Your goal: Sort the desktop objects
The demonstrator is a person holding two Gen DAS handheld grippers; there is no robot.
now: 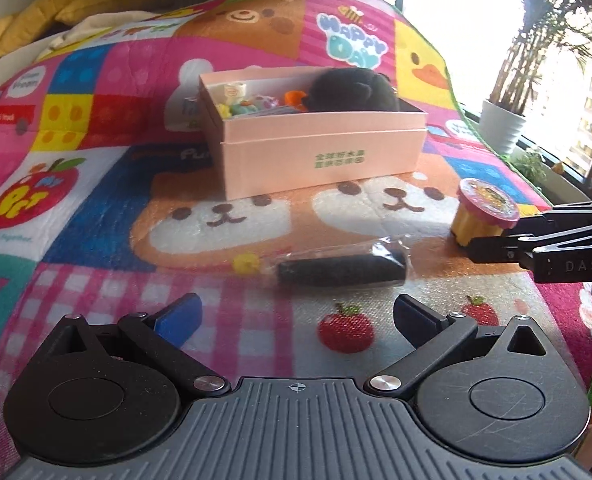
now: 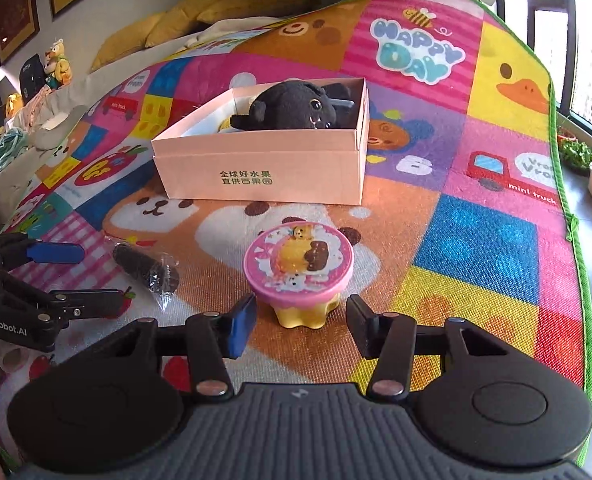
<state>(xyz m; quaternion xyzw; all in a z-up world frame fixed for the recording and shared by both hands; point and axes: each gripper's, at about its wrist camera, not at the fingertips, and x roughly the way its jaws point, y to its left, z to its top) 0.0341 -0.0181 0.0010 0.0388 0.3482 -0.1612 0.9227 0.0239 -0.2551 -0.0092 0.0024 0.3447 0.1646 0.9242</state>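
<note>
Fig.: Both claws wide open, empty, approaching last loose items in front of pink box (image 2: pixel 263 160).
R claw (image 2: pixel 300 328) straddles pudding cup (image 2: pixel 298 272), pads not touching; L claw (image 1: pixel 296 316) just short of bagged black roll (image 1: pixel 336 268). Risks: top-heavy cup may tip under off-centre squeeze; slick wrapper may slip. Claws near each other, may clash. Mat (image 2: pixel 476 240) open to R; edge well apart.

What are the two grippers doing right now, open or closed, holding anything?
Left gripper: open, holding nothing, facing the black roll in clear wrap.
Right gripper: open, holding nothing, fingers on either side of the pink-lidded cup.
</note>
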